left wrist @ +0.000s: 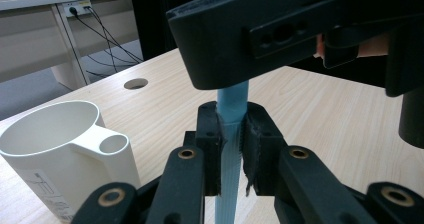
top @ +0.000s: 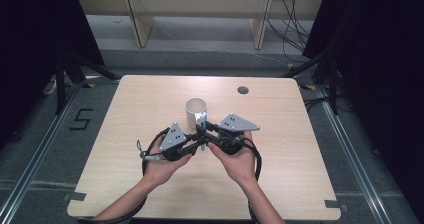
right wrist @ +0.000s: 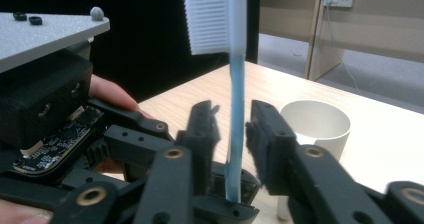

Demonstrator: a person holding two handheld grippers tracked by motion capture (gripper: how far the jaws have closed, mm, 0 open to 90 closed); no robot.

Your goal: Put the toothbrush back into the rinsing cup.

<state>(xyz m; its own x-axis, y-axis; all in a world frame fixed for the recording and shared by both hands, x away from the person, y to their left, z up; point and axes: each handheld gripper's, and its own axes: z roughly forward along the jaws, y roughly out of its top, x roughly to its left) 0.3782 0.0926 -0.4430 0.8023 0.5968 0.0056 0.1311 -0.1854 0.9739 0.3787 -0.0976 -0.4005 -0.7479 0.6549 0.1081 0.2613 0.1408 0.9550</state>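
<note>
A toothbrush [left wrist: 232, 104] with a light blue handle and white bristles [right wrist: 207, 19] stands upright above the wooden table [top: 280, 154]. My left gripper [left wrist: 232, 134] is shut on its lower handle. My right gripper [right wrist: 235, 124] straddles the blue neck [right wrist: 235, 84] higher up, open, with a small gap on each side. In the high view both grippers meet in front of a white handled cup [top: 196, 111], the left gripper [top: 199, 143] below the right gripper [top: 202, 129]. The cup [left wrist: 60, 144] stands empty just beside the brush.
A round cable hole [top: 243, 90] lies in the table's far right part. Black cables trail from both grippers near the person's hands [top: 240, 159]. Beyond the table are pale wooden furniture [top: 200, 9] and dark curtains at both sides.
</note>
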